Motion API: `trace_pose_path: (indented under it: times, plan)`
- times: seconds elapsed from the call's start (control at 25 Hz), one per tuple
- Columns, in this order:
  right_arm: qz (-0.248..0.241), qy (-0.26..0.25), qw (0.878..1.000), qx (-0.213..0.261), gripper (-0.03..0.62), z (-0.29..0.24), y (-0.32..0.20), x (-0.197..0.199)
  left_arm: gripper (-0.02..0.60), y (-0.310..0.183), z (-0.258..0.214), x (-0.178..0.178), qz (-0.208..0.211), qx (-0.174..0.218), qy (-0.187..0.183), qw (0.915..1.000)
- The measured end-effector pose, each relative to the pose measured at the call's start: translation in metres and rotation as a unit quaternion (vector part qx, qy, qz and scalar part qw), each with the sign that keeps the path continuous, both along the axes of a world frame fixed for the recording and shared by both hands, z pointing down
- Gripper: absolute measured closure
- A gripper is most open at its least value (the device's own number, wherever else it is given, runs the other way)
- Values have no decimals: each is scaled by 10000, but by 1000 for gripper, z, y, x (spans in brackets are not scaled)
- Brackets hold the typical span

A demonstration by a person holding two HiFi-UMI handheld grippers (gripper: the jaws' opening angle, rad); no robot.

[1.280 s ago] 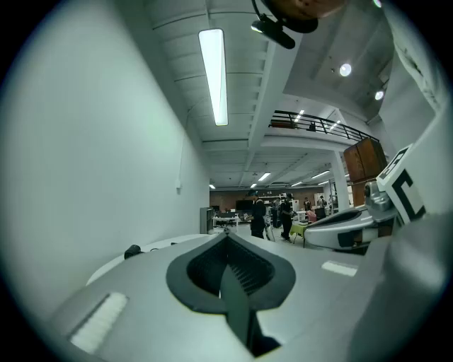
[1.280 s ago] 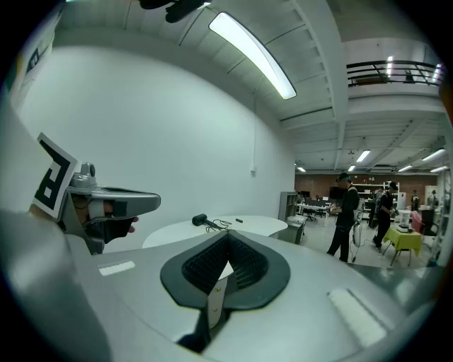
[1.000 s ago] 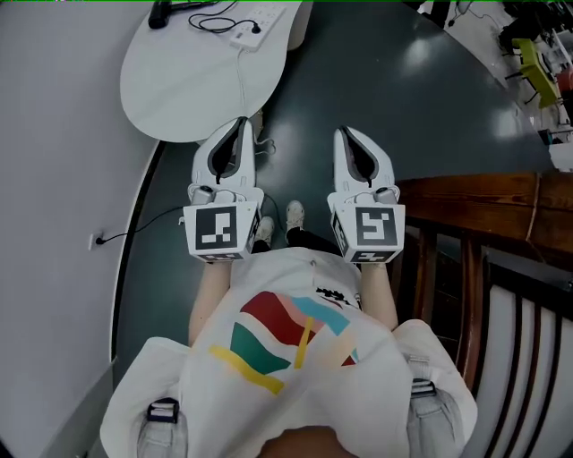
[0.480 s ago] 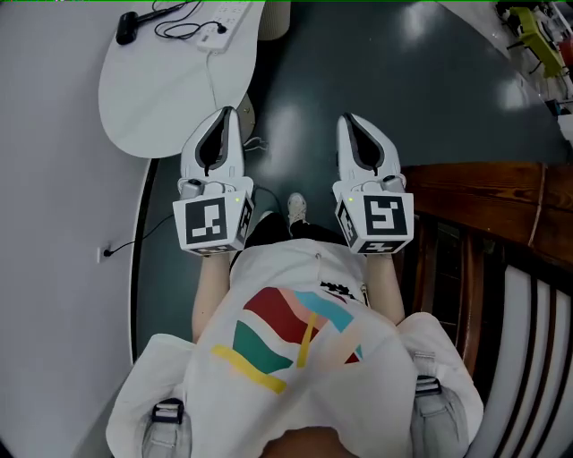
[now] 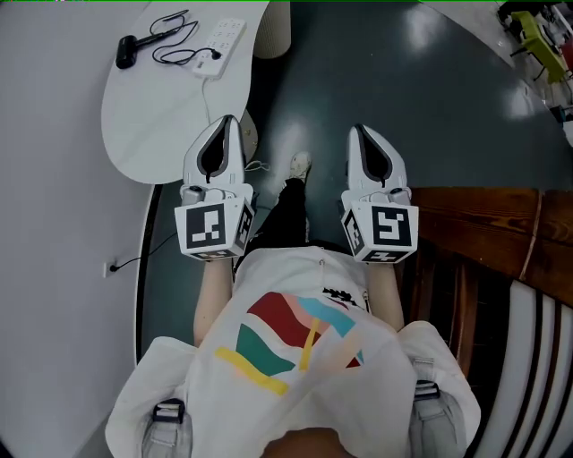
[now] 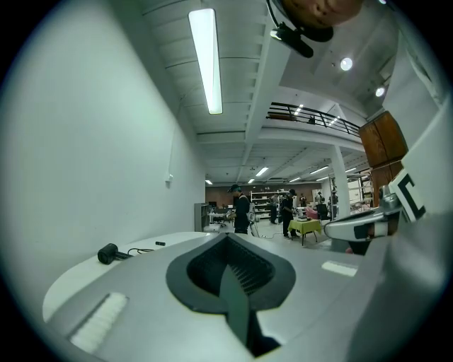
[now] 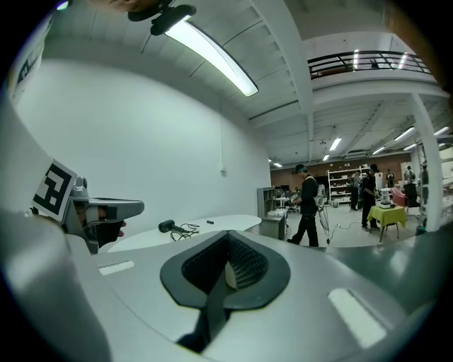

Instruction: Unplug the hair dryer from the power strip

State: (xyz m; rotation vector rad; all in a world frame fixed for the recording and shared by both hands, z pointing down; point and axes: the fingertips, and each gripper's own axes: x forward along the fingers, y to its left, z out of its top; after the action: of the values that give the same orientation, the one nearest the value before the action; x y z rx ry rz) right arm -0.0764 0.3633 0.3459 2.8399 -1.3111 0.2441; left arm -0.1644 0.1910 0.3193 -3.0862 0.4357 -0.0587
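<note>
The black hair dryer (image 5: 126,52) lies at the far end of a white rounded table (image 5: 161,125). Its cable (image 5: 175,49) loops across to a white power strip (image 5: 223,37) beside it. My left gripper (image 5: 224,122) is shut and empty, with its tip over the table's near edge. My right gripper (image 5: 362,131) is shut and empty over the dark floor, right of the table. Both grippers are far short of the dryer. The dryer (image 6: 108,252) is small and distant in the left gripper view. In the right gripper view the dryer (image 7: 166,226) lies far off to the left.
A wooden railing (image 5: 479,215) runs along the right. A white wall fills the left, with a socket and cord (image 5: 111,267) low on it. A pale cylinder (image 5: 273,27) stands beyond the table. People (image 7: 308,208) stand far off in the hall. My shoe (image 5: 300,164) is on the floor.
I have stepped toward the table. Both grippers moved forward with me. The dryer and power strip have come further into the head view.
</note>
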Motion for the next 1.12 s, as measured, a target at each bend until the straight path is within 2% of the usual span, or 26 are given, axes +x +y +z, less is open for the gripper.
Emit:
trace_pose_path:
  times: [0.28,0.56,0.88,1.12]
  plan:
    - [241,265,9993,-105,582,-5,-11,50,583,-30,4,59,-43,-99,106,9999]
    - [360,319,9985,-269,582,-6,-59,136,583,-87,13,143,-79,-230,166,9996]
    - [-302,275,9982,-441,582,-21,-180,220,583,-183,12,218,-466,-413,81,9980]
    - [-1135,377,9918,-453,582,-27,-279,258,583,-244,28,235,-1060,-531,-18,9929]
